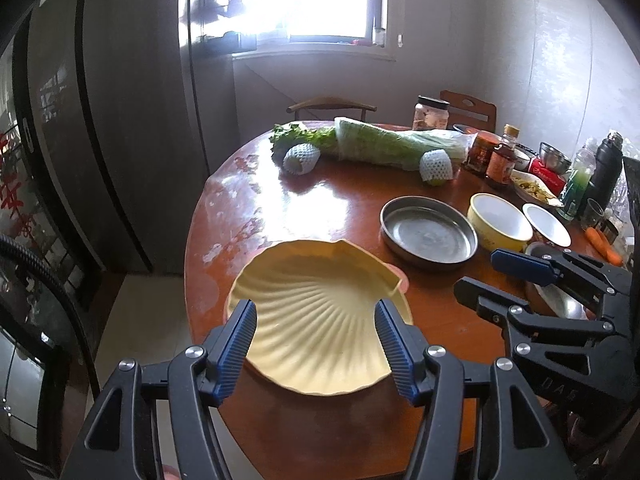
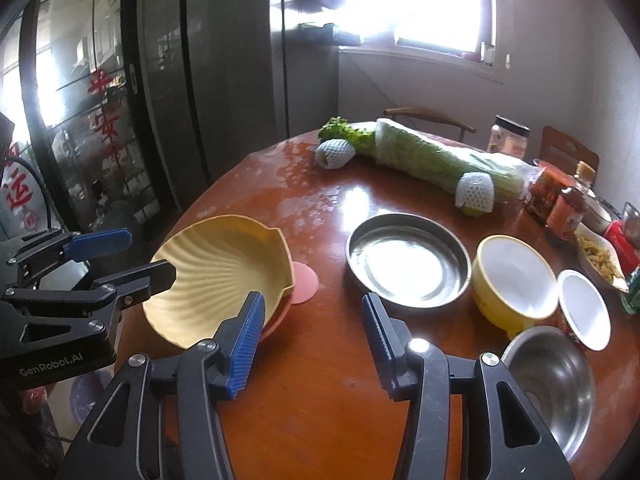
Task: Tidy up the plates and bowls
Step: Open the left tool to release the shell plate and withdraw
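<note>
Shell plate (image 1: 320, 328) beneath left hand-held gripper (image 1: 316, 344)

The yellow shell plate (image 2: 216, 272) is covering most of the pink plate (image 2: 306, 282) beneath it. A steel bowl (image 1: 560, 300) is lying half hidden behind the right gripper (image 1: 494, 276). At the far right, the carrot (image 1: 604, 246) is running past the picture's edge.

1. Bare tabletop (image 2: 320, 392) is left open at the near edge, between the shell-shaped yellow plate (image 2: 224, 276) and the steel bowl (image 2: 552, 384).
2. The right side is crowded by the steel pan (image 2: 408, 260), yellow bowl (image 2: 516, 280) and white bowl (image 2: 584, 308).
3. The far side is blocked by wrapped greens (image 2: 440, 160) and bottles (image 2: 560, 200).
4. A clear strip is left between the greens and the pan.
</note>
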`<state>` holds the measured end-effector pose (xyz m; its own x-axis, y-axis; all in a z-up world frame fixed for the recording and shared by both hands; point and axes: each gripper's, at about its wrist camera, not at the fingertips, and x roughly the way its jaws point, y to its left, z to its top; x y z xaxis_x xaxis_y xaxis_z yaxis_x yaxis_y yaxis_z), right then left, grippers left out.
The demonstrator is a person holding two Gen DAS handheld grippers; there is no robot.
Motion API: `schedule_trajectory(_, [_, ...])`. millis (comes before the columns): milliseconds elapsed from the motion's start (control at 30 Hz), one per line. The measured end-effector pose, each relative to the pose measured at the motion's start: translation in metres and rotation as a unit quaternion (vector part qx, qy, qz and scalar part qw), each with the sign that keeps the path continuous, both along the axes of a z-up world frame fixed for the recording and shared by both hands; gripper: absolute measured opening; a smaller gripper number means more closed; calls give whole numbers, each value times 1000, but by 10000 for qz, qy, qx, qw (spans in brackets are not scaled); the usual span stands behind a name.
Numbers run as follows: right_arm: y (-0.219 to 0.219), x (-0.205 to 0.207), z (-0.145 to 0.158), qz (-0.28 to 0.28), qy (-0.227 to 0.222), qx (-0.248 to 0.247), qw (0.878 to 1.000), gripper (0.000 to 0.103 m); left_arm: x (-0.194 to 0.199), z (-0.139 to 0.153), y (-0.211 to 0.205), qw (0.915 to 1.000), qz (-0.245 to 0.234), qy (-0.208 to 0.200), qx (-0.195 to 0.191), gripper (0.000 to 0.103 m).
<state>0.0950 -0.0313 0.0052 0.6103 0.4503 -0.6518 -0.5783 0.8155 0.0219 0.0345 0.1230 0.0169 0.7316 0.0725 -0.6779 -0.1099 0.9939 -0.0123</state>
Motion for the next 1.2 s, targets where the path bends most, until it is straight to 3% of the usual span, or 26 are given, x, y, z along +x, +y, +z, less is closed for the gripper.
schedule_trajectory(600, [-53,-16,27,-416,-202,381,9982,52,0,26,-49,9990,-327,-199,211,65])
schedule_trajectory(700, [-62,-17,29,-507,-214,436,9975,58,2,29,-58,9987,-388,-208,248,67])
schedule_trajectory(1200, [-97,-8,22,-949,-55,681,9931,64,19,21,-74,9982,-543,-23,235,68])
